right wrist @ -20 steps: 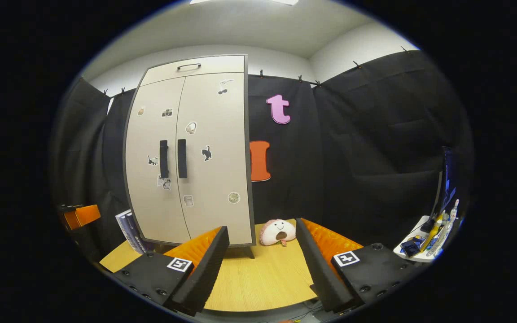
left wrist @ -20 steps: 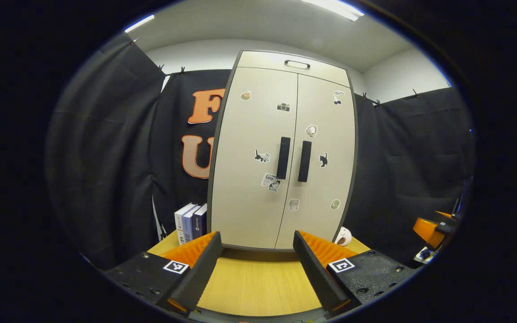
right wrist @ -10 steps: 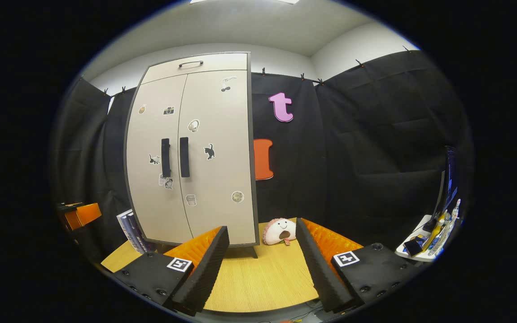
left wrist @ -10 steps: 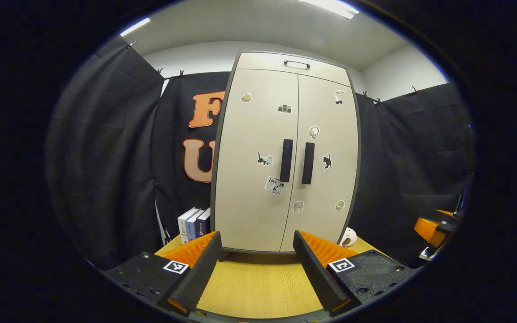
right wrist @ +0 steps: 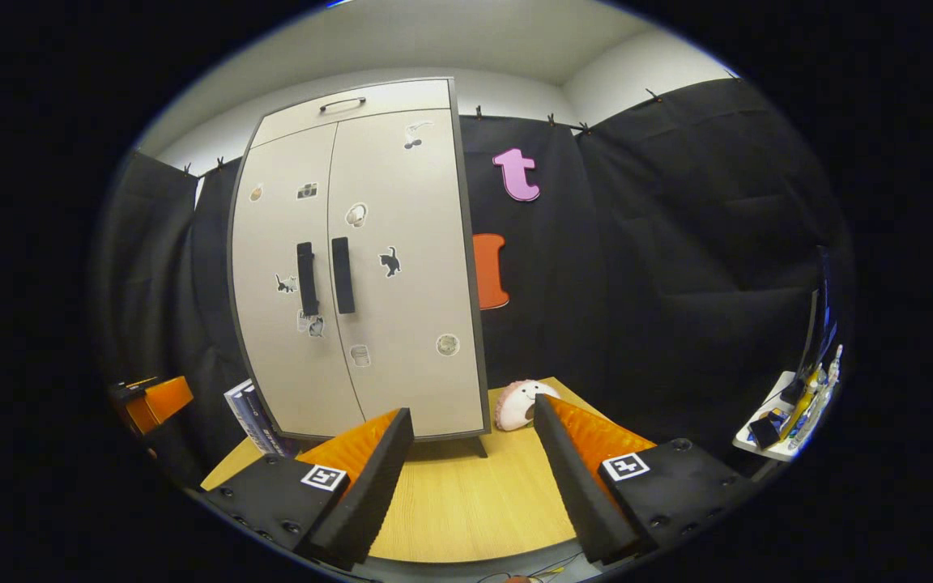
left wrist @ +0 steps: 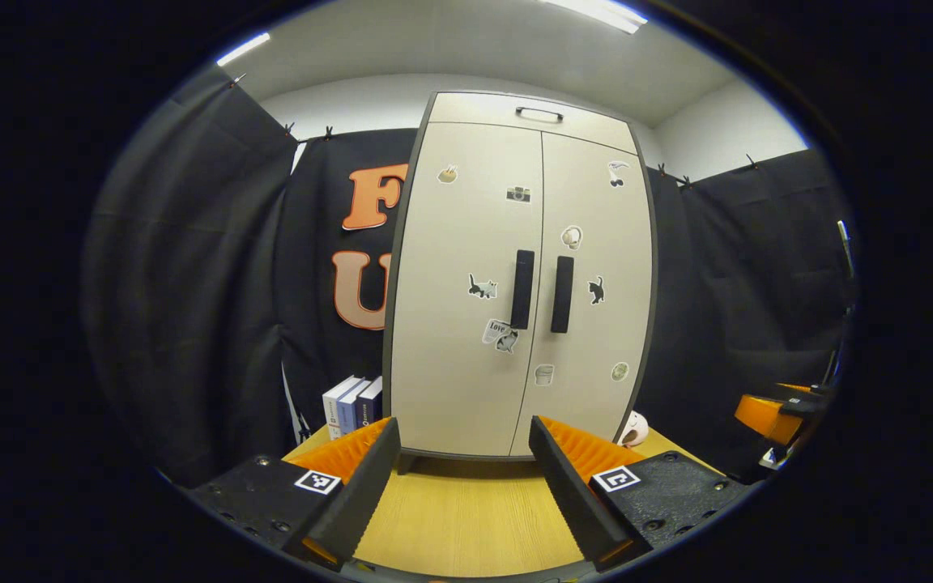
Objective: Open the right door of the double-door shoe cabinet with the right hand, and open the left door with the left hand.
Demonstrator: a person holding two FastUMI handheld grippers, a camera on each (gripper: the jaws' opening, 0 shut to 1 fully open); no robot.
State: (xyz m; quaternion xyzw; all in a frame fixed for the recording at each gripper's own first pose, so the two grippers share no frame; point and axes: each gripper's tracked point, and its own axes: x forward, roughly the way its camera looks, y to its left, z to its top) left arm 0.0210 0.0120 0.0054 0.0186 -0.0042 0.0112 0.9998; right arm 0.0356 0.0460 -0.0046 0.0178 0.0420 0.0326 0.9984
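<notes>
While both doors are shut, the shoe cabinet [left wrist: 466, 324] stands at the far end of the table [left wrist: 466, 518], ahead of my left gripper [left wrist: 458, 486] and left of my right gripper [right wrist: 475, 486]. Both are spread wide, grasping nothing. The right handle [right wrist: 342, 275] and left handle [left wrist: 522, 288] are stiff upright bars beside the middle seam. I judge the doors light; I would pinch each bar mid-length.

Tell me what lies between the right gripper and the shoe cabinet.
In the right gripper view, bare wooden tabletop separates the right gripper from the shoe cabinet.
</notes>
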